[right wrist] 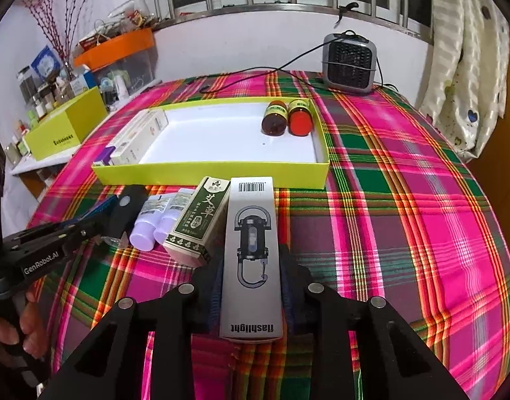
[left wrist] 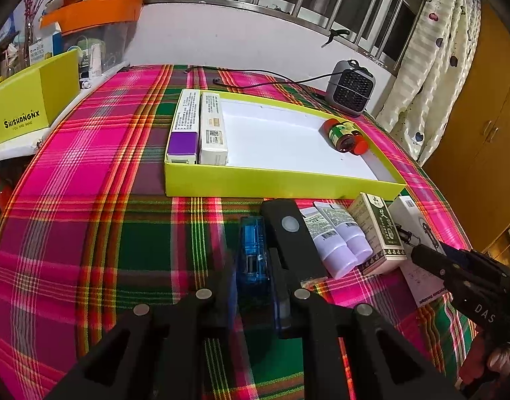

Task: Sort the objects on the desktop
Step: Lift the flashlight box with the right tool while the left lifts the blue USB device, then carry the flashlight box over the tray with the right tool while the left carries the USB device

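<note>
The left gripper (left wrist: 255, 250) is clamping a blue translucent plastic stapler (left wrist: 253, 250). Ahead, the shallow yellow-green cardboard tray (right wrist: 208, 175) is holding two long boxes (left wrist: 196, 126) and two small jars (right wrist: 286, 118). Lavender tubes (right wrist: 153, 223) and a green carton (right wrist: 196, 223) are waiting between. The right gripper (right wrist: 251, 283) is squeezing a grey flashlight box (right wrist: 251, 250).

right hand-held gripper (right wrist: 251, 286) clasping flashlight box (right wrist: 251, 250), plaid tablecloth (right wrist: 405, 216)
</note>
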Demonstrator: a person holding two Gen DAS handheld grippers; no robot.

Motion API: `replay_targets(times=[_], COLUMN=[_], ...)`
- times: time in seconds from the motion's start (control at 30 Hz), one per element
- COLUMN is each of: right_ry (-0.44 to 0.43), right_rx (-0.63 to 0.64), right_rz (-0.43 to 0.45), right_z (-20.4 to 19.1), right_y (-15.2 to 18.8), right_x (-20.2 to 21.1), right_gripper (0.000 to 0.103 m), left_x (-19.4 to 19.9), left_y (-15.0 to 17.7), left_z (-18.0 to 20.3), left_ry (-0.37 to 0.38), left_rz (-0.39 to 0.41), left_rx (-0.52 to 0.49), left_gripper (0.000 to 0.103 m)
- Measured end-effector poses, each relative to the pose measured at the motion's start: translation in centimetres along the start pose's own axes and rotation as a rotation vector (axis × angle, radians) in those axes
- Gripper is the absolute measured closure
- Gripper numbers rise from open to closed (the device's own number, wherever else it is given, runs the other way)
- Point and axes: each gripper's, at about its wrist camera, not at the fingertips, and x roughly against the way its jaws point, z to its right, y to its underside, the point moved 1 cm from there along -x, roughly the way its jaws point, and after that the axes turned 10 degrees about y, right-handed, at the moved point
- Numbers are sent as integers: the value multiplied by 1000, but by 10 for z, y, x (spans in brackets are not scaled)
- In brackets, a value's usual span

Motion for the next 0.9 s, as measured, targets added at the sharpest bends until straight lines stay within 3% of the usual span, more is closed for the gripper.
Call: replay_targets(times=[0.9], right_ry=[-125], right_rx=[-108], right_rz=[89], right_z=[13], right_y=[-12], right_x=[20], right_gripper=[73], left_x=[25], left_y=[-23], left_z=[14], left_ry=[23], left_rz=[115], left_rx=[-53], left_gripper=[87])
